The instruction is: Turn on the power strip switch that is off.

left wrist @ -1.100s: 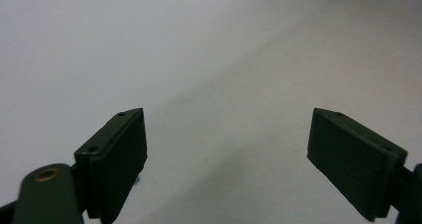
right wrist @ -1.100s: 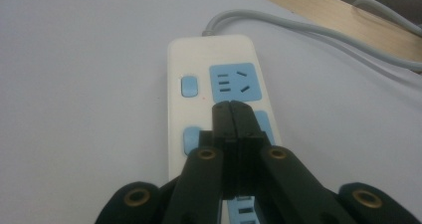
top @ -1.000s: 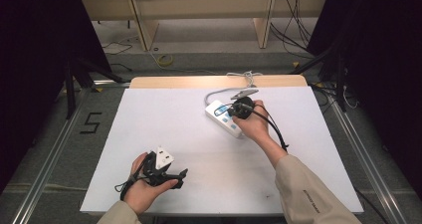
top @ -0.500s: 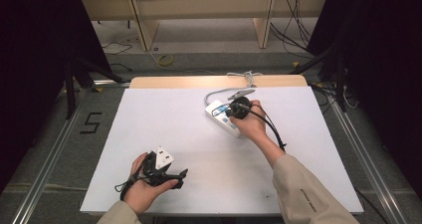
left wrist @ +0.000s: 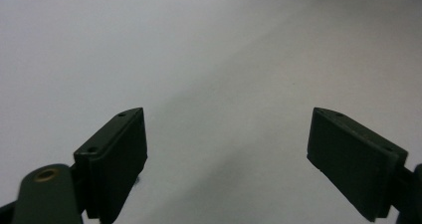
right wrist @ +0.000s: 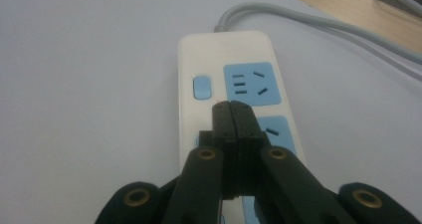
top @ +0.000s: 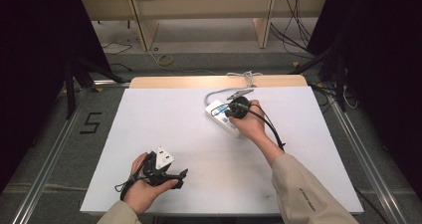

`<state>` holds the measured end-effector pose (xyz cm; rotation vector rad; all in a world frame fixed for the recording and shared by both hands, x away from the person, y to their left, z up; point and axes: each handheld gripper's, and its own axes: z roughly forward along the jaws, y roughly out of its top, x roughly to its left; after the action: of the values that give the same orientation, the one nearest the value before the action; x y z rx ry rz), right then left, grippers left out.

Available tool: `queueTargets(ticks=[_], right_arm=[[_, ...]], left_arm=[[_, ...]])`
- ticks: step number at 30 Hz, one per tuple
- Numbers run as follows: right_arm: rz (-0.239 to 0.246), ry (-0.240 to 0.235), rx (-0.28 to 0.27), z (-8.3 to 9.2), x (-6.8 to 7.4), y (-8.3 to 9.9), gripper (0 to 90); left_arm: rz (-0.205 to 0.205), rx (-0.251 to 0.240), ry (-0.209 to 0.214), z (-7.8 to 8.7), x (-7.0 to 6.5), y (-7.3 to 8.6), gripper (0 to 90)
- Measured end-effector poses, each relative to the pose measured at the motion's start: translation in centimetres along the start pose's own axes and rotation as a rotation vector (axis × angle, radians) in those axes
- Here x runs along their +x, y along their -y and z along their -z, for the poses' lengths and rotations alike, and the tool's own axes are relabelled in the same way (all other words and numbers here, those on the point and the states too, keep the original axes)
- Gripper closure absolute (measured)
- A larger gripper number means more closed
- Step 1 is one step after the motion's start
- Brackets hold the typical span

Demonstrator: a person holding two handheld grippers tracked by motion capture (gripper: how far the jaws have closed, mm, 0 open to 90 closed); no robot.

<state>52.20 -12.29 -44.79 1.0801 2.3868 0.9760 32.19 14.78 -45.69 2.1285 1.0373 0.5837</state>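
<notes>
Right gripper (right wrist: pixel 232 107) jaws pressed together, nothing between; tips over white power strip (right wrist: pixel 226 50), just short of its blue switch (right wrist: pixel 201 87). Blue socket (right wrist: pixel 251 83) beyond-right. Left gripper (left wrist: pixel 226 149) jaws wide, empty, over bare table (left wrist: pixel 209 50)

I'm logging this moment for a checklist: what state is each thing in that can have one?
Power strip: lying flat on the table, sockets facing up, nothing plugged into those that show.
Power strip cable: attached, trailing off toward the table's far edge.
Right gripper: shut, empty, tips over the strip just below a blue switch.
Left gripper: open, empty, over bare table.
</notes>
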Motion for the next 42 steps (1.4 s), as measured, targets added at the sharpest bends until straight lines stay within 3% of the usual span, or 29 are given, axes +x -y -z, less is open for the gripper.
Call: queueTargets(ticks=[42], right_arm=[[0.018,-0.021,0.072,-0.78,0.53,-0.65,90.0]], left_arm=[[-0.005,0.001,0.005,-0.05,-0.05,0.01,15.5]])
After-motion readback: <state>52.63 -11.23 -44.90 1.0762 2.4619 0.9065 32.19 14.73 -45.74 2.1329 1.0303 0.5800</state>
